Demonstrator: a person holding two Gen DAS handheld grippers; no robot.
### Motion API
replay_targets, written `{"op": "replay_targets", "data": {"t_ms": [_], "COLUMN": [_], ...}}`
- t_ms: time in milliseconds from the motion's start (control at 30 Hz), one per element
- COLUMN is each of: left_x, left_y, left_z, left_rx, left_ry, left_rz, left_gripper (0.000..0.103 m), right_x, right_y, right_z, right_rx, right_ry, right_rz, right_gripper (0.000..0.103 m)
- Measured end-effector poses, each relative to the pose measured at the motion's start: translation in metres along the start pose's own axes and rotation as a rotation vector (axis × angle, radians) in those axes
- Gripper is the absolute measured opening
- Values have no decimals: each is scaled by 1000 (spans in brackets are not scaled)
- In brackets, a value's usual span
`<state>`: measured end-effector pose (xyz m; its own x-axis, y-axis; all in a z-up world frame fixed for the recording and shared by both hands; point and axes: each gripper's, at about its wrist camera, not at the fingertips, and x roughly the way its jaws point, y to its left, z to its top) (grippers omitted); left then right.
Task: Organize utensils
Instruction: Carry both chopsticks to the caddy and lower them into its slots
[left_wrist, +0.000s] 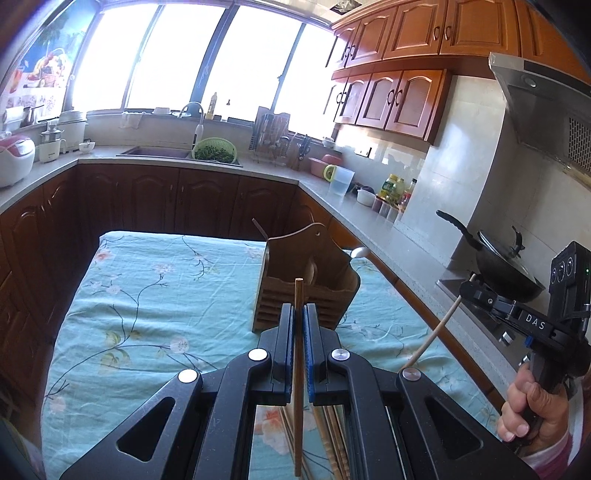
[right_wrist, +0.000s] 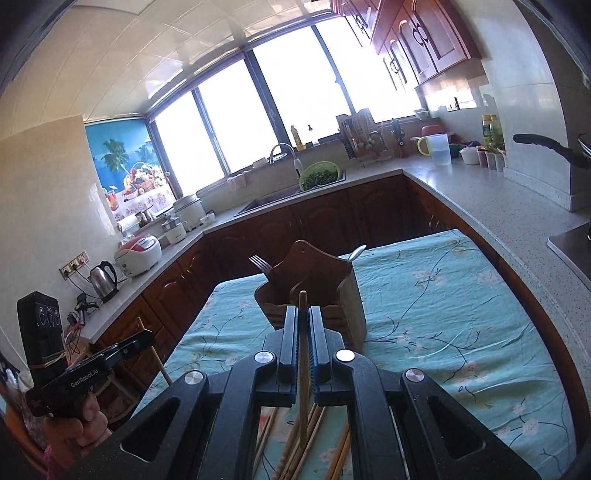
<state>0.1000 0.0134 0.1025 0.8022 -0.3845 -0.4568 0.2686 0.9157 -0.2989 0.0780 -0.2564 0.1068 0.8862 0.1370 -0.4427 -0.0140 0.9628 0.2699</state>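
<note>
My left gripper (left_wrist: 299, 312) is shut on a dark brown chopstick (left_wrist: 298, 293) that stands nearly upright between its blue pads, above the table. Just beyond it stands the wooden utensil holder (left_wrist: 306, 273), with a white spoon (left_wrist: 360, 253) leaning out of it. My right gripper (right_wrist: 303, 312) is shut on a lighter chopstick (right_wrist: 303, 299), also close before the holder (right_wrist: 317, 284), which holds a fork (right_wrist: 260, 264) and the spoon (right_wrist: 356, 253). Several loose chopsticks (right_wrist: 295, 443) lie on the cloth under the grippers. Each gripper shows in the other's view, held by a hand (left_wrist: 532, 410).
The table wears a teal floral cloth (left_wrist: 155, 302). Counters run round it: a wok (left_wrist: 502, 269) on the stove at the right, a sink with a green colander (left_wrist: 215, 150) at the back, a kettle (right_wrist: 103, 280) and a rice cooker (right_wrist: 138, 254) at the left.
</note>
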Motion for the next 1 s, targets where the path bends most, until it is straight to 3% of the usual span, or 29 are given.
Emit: {"op": "replay_targets", "data": {"t_ms": [267,567,800,1000], "left_x": [5,30,86,147], "left_y": [2,2,7,15], "left_z": [28,75,89,70], "left_rx": [-8,-17,-38,-63], "left_ry": [-90,-249,-338,-362], "left_rz": [-6,7,47,105], "left_gripper": [3,3,3,3], "right_x": [-2,10,52,99], "right_y": [-2,3,-1,-6], "right_z": [24,84,117,105], "right_rx": [-6,-18,-17,-26], "right_ry": [-60,-199,-241,-224], "right_rz": [-22,-50,-81,-107], "right_gripper": [5,5,5,5]}}
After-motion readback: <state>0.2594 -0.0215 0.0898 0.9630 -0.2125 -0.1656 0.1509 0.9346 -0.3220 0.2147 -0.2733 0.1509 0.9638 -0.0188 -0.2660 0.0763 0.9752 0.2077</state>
